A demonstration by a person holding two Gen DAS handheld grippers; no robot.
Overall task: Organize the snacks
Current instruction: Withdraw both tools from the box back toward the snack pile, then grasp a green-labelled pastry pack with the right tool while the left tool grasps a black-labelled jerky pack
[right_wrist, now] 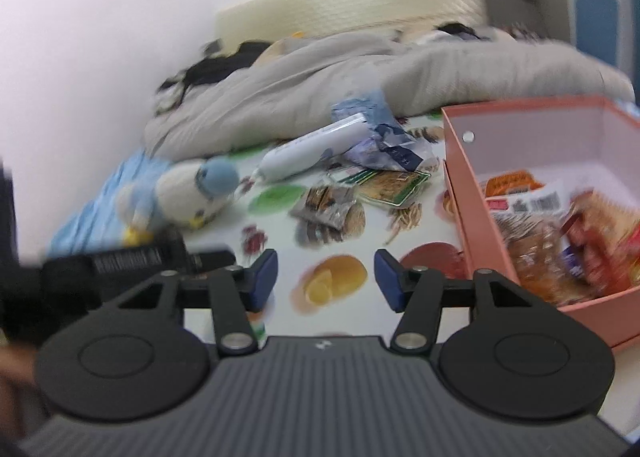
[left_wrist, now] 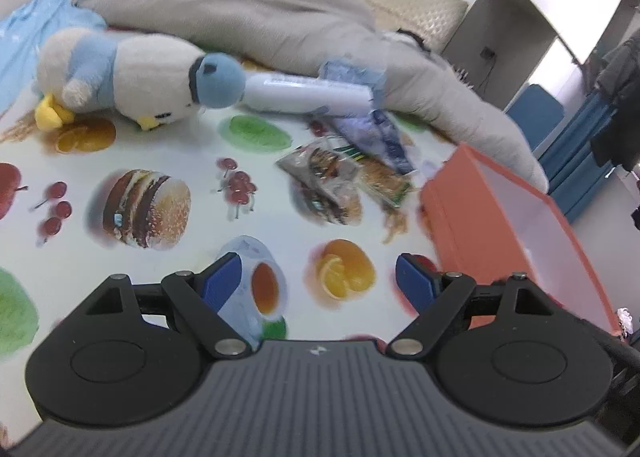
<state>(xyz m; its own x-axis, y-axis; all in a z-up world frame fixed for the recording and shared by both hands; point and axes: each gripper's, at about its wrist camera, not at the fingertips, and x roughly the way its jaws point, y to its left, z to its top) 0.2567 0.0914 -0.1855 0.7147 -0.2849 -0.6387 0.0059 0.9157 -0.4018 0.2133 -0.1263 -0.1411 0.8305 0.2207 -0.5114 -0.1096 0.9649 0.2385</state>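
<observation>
— What worries you most from where you are?

— The grey duvet (right_wrist: 320, 97). It lies bunched right behind the pink box (right_wrist: 472, 193), and the blue-white wrappers (right_wrist: 384, 145) rest against its edge. If I reach there carelessly, I judge I could snag cloth along with a packet.

— And the box itself?

— It sits on the fruit-print sheet (left_wrist: 192, 241), a soft bed, not a counter. It already holds several snack packs (right_wrist: 560, 225). A push on its near wall could tip or slide it, I think.

— The loose snacks?

— Left of the box: a white tube (left_wrist: 308, 93) by the duvet, then a brown packet (left_wrist: 320, 177) overlapping a green-edged packet (left_wrist: 384, 177). Grabbing one may drag the other. The plush penguin (left_wrist: 132, 85) lies farther left of the box, touching the tube's end.

— Your claws?

— My left claw (left_wrist: 320, 281) is released, holding nothing, jaws wide above the sheet. My right claw (right_wrist: 326, 277) is also released and empty, just left of the box. Both views are blurred, so I could misjudge a thin packet's edge.
</observation>
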